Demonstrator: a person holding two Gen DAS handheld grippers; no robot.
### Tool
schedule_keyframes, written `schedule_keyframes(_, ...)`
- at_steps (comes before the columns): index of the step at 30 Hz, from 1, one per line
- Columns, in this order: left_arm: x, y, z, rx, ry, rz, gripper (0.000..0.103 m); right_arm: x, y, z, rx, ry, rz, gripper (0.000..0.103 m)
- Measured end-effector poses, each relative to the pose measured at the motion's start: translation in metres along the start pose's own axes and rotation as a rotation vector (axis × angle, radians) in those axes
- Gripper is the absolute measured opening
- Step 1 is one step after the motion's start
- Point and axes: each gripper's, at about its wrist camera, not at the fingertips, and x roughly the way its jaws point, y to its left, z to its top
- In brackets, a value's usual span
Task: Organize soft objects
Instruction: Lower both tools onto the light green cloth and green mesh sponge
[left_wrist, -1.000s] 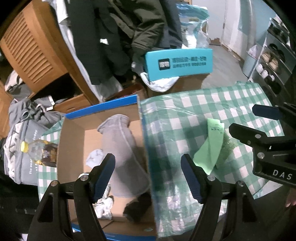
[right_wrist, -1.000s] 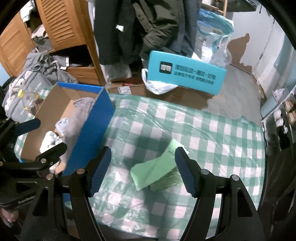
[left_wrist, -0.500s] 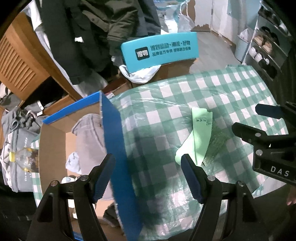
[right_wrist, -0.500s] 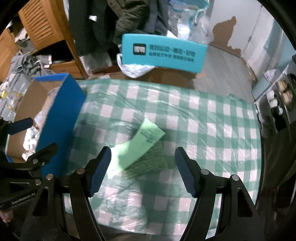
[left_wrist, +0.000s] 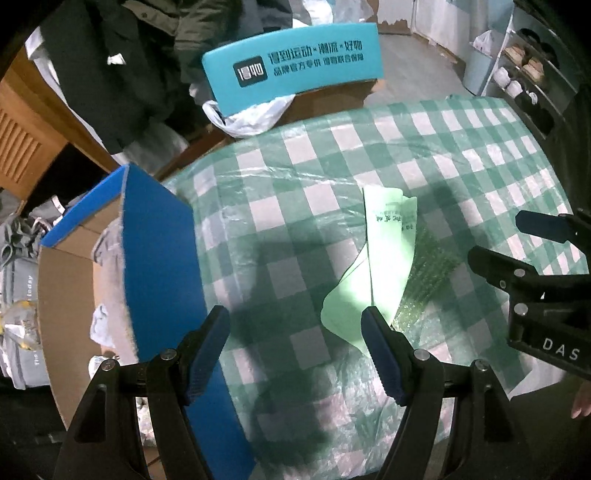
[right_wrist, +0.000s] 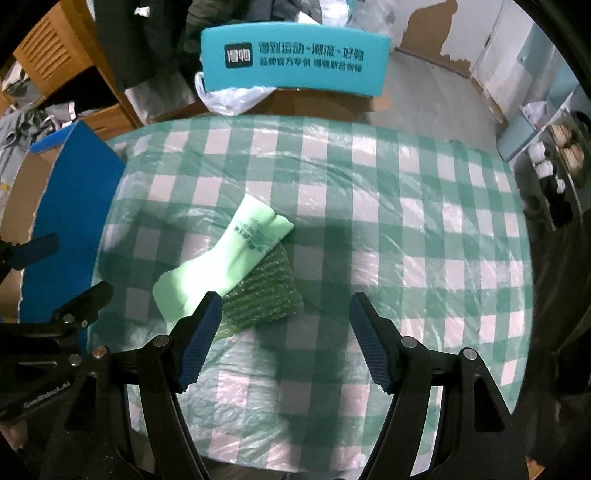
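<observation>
Both grippers' fingers apart, empty. Green sock (right_wrist: 236, 254) on bubble wrap (right_wrist: 266, 295), right gripper (right_wrist: 284, 325) 10 o'clock: limp, light; pinch mid-fold.

left hand-held gripper (left_wrist: 295, 343) agape, right hand-held gripper (right_wrist: 286, 339) seemingly likewise

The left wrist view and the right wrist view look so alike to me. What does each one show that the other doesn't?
Only the left wrist view looks into the cardboard box, where a grey cloth lies against its blue wall, and it shows the right gripper at the right edge.

Only the right wrist view shows the bubble wrap almost whole, and the left gripper at the left edge.

Both show the light green bag lying partly over the bubble wrap on the checkered tablecloth, the teal box behind the table, and open fingers holding nothing.
</observation>
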Motion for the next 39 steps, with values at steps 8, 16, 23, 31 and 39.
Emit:
schedule_keyframes(8,0.022,-0.007,0.005,0.000,0.039,-0.012,0.075,0.029,-0.005,-0.002,0.015,0.045,0.023,0.071)
schedule_keyframes(16,0.046,-0.011,0.004,0.011,0.089,-0.013,0.075,0.056,-0.007,-0.004,0.021,0.088,0.051,0.071)
schedule_keyframes(23,0.061,-0.007,0.004,-0.001,0.117,-0.014,0.075,0.078,-0.007,-0.006,0.013,0.122,0.065,0.071)
schedule_keyframes(31,0.070,-0.006,0.005,0.009,0.136,-0.015,0.077,0.097,0.001,-0.004,-0.004,0.141,0.082,0.071)
schedule_keyframes(39,0.083,-0.003,0.009,0.001,0.145,-0.007,0.079,0.100,0.012,-0.004,-0.060,0.116,0.064,0.065)
